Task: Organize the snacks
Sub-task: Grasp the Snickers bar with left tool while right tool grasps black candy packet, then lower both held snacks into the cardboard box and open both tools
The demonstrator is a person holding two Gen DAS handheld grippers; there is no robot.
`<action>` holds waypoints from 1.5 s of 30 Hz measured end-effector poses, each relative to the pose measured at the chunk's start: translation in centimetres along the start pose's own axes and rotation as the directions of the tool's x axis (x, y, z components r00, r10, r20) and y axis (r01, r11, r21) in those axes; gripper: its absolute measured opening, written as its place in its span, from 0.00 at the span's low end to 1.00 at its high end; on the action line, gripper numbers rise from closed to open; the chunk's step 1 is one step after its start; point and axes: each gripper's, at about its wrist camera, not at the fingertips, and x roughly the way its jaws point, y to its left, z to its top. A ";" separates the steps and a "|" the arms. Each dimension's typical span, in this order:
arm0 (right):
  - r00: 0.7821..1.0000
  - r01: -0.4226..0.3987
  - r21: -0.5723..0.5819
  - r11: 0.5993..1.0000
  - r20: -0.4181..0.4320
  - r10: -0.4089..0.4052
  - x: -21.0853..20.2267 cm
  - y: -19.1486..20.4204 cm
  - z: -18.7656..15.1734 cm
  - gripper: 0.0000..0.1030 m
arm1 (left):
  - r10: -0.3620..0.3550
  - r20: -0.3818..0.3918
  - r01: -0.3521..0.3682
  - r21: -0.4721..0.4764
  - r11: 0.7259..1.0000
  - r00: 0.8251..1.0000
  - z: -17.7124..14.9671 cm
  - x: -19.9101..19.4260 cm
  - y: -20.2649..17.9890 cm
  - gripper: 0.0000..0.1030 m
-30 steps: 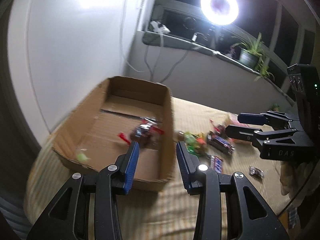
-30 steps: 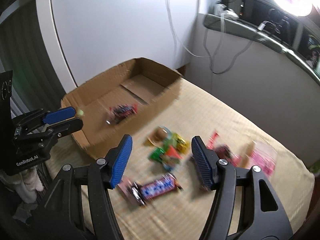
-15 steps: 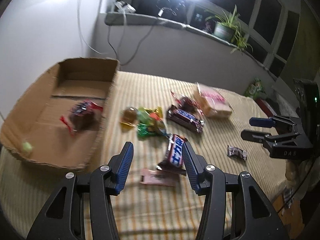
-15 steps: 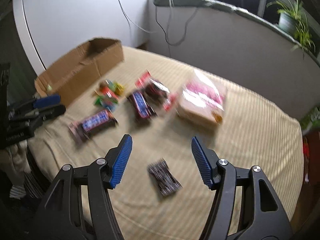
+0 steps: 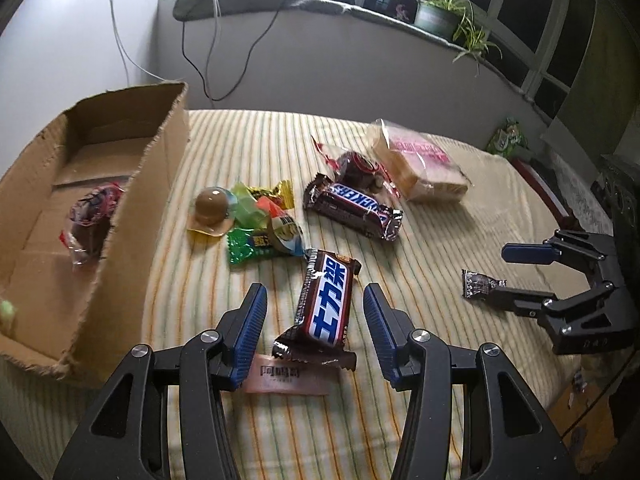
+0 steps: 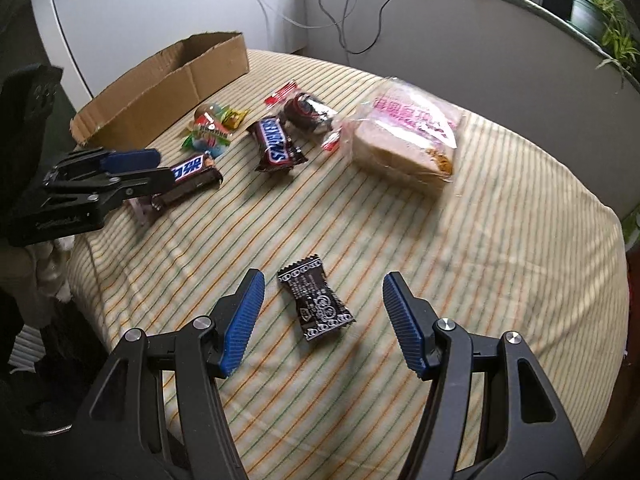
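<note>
My left gripper (image 5: 314, 332) is open and low over the striped cloth (image 5: 432, 408). A Snickers bar with Chinese lettering (image 5: 328, 304) lies between its fingers, with a gap on each side. The bar's near end rests on a small pinkish packet (image 5: 286, 378). My right gripper (image 6: 322, 320) is open too, and a small dark patterned packet (image 6: 316, 304) lies loose between its blue pads. The cardboard box (image 5: 132, 248) at the left holds a red-wrapped snack (image 5: 94, 216) and a green sweet (image 5: 6, 312). The right wrist view shows the left gripper (image 6: 160, 168) over its bar (image 6: 192, 178).
A second Snickers bar (image 5: 352, 210), a red-wrapped cake (image 5: 356, 166), a bagged sandwich (image 5: 416, 164) and a heap of small sweets (image 5: 248, 220) lie mid-cloth. The right gripper (image 5: 508, 276) straddles the dark packet (image 5: 480, 284). A sill with a potted plant (image 5: 436, 20) runs behind.
Both grippers have swung right, away from the box, and dropped over the loose snacks. The left jaws have widened. Each gripper now straddles a snack.
</note>
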 end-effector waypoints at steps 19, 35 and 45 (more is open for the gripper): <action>0.998 -0.010 -0.020 1.000 -0.061 0.008 1.8 0.0 -0.4 0.27 | 0.015 -0.015 -0.014 0.049 0.999 1.000 -0.1 1.4 -1.0 0.26; 1.000 0.012 -0.017 1.000 0.000 -0.012 -0.7 1.4 1.0 0.26 | -0.017 0.077 0.017 0.000 1.000 0.997 0.6 -2.2 0.2 0.26; 0.997 -0.015 -0.060 0.998 0.068 0.019 -1.9 4.9 4.7 0.26 | 0.031 0.150 -0.023 -0.060 0.998 0.988 1.2 -5.2 3.8 0.26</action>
